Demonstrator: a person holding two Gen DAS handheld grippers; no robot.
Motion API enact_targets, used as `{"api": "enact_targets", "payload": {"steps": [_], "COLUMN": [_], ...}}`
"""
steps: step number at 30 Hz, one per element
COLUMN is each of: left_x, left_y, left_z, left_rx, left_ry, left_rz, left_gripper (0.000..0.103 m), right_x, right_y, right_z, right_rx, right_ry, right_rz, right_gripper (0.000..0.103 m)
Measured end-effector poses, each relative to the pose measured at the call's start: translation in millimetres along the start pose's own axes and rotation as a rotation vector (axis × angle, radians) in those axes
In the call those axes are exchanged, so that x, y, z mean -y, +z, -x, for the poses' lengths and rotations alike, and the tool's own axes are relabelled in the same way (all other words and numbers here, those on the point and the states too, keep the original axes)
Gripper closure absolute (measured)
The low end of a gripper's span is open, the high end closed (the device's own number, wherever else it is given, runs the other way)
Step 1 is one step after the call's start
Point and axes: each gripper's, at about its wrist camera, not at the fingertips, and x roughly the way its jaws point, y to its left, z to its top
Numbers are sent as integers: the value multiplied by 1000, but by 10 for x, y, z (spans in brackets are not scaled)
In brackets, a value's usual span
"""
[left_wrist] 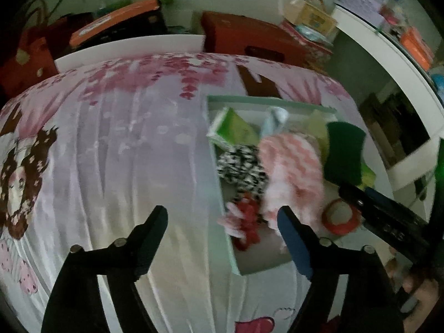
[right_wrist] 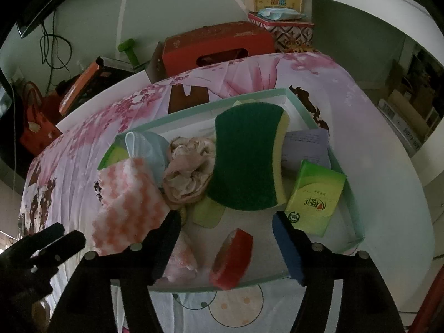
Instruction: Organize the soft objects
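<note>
A shallow box with a pale green rim (right_wrist: 357, 216) (left_wrist: 263, 99) lies on a pink printed bedsheet (left_wrist: 125, 138). In it lie a green and yellow sponge (right_wrist: 247, 155) (left_wrist: 344, 152), a pink and white fuzzy cloth (right_wrist: 127, 202) (left_wrist: 291, 166), a crumpled beige cloth (right_wrist: 188, 172), a black and white cloth (left_wrist: 241, 166), a red and pink fluffy piece (left_wrist: 247, 222), green tissue packs (right_wrist: 316, 197) (left_wrist: 236, 130) and a red round sponge (right_wrist: 233, 258) (left_wrist: 341, 216) tilted on its edge. My right gripper (right_wrist: 227, 219) (left_wrist: 383, 211) is open over the red sponge, its pads clear of it. My left gripper (left_wrist: 222, 216) (right_wrist: 47, 247) is open astride the box's left rim.
Red and orange boxes (right_wrist: 216, 47) (left_wrist: 249, 36) and a patterned tin (right_wrist: 280, 27) stand behind the bed against the wall. A white board (left_wrist: 133, 47) runs along the bed's far edge. A pale mask (right_wrist: 144, 144) and a paper slip (right_wrist: 305, 147) also lie in the box.
</note>
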Motion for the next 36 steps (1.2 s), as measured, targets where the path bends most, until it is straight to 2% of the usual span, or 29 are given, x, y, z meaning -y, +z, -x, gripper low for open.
{"api": "enact_targets", "payload": {"steps": [2, 3, 6, 26, 36], "left_x": [-64, -107, -194, -362, -561], "left_y": [9, 14, 22, 12, -218], "left_z": [-29, -45, -75, -36, 53], "left_rx": [-3, -4, 1, 37, 36], "left_ry": [34, 56, 102, 155, 221], "left_rz": [27, 41, 63, 111, 153], "left_gripper": [13, 11, 10, 10, 10], "right_x": [-3, -4, -5, -103, -280], "right_y": [-1, -2, -4, -13, -130], "right_z": [-4, -9, -19, 28, 128], "right_rx": [0, -1, -1, 13, 15], "right_ry": [2, 3, 11, 22, 35], "right_rz": [0, 0, 0, 21, 70], "right_gripper": [21, 15, 0, 0, 0]}}
